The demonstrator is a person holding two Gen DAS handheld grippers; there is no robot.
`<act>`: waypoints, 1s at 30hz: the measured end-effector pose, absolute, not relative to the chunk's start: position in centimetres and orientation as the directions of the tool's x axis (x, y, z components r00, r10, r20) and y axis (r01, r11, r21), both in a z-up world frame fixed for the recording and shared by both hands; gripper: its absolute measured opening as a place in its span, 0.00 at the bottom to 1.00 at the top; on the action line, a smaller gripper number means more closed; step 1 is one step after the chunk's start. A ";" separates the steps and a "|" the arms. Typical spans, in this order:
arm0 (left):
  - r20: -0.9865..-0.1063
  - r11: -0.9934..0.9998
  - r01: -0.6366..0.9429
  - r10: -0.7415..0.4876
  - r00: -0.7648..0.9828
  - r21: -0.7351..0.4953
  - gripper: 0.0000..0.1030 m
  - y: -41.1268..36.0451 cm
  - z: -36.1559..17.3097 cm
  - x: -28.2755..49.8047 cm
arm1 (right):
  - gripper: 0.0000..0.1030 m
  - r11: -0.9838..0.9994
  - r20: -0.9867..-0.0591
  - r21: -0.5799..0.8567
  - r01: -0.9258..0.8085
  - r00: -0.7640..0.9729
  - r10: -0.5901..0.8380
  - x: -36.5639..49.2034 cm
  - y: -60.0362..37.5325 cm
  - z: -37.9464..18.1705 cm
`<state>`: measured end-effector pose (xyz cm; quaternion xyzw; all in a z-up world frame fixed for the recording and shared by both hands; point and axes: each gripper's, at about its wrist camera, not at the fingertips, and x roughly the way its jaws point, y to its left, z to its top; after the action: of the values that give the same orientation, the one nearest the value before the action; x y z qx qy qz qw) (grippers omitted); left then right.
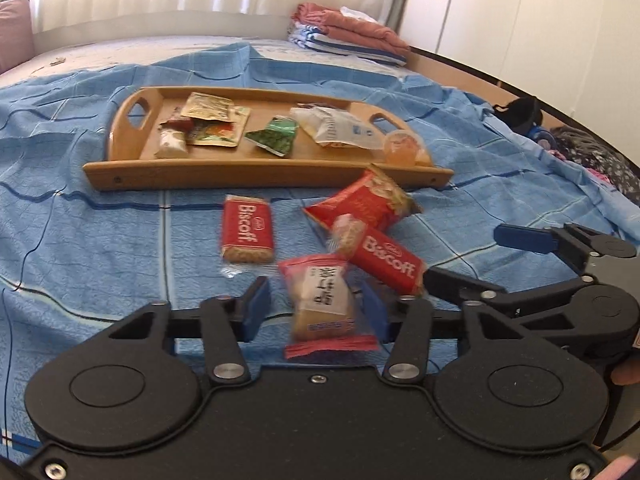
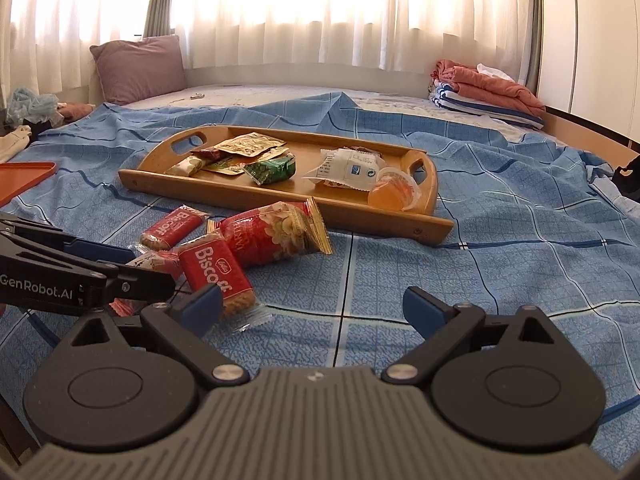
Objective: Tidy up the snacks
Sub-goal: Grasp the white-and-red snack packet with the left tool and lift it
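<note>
A: Left gripper (image 1: 316, 310)?

B: Narrowed to a small gap, blue pads closed on a pink-wrapped snack packet (image 1: 320, 296), one pad on each side. The packet is blurred and stands on end between the fingers.

A: Right gripper (image 2: 312, 308)?

B: Spread wide, holding nothing. Bare blue sheet (image 2: 480, 264) shows between the pads. In its own view a Biscoff packet (image 2: 216, 276) lies at 10 o'clock, its lower end just beside the left pad.

A: Other loose snacks?

B: On the sheet, seen from the left wrist: a second Biscoff packet (image 1: 248, 228) at 11 o'clock of the held packet, and a red nut bag (image 1: 360, 200) at 1 o'clock, touching the first Biscoff.

A: Tray?

B: The wooden tray (image 1: 240, 170) is at 12 o'clock beyond them, carrying several packets and a jelly cup (image 1: 402, 146) at its right end.
</note>
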<state>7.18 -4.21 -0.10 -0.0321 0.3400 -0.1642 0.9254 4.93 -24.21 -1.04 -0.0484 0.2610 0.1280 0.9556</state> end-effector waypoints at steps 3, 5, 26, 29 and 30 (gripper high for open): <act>-0.626 0.950 0.265 -0.309 0.716 -0.166 0.27 -4.7 0.0 7.2 | 0.97 0.959 -0.520 -0.029 -0.283 0.824 0.227 4.9 -23.8 -1.2; -0.628 0.958 0.244 -0.285 0.724 -0.154 0.27 -4.7 0.2 7.2 | 0.97 0.957 -0.529 -0.030 -0.287 0.817 0.228 5.0 -23.3 -1.3; -0.635 0.995 0.072 -0.104 0.766 -0.076 0.26 -0.5 1.0 7.7 | 0.40 0.960 -0.589 0.024 -0.280 0.771 0.240 5.5 -18.1 -0.7; -0.631 0.995 0.056 -0.096 0.770 -0.083 0.26 0.1 1.1 7.7 | 0.34 0.955 -0.588 0.024 -0.294 0.769 0.252 5.0 -17.7 -0.4; -0.629 0.995 0.052 -0.094 0.772 -0.085 0.26 0.2 1.2 7.8 | 0.34 0.954 -0.585 0.023 -0.298 0.770 0.254 4.9 -17.6 -0.2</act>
<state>7.78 0.22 1.22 -0.0312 0.3357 -0.0390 0.9406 4.90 -17.63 -0.22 -0.0354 0.3058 0.1468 0.9401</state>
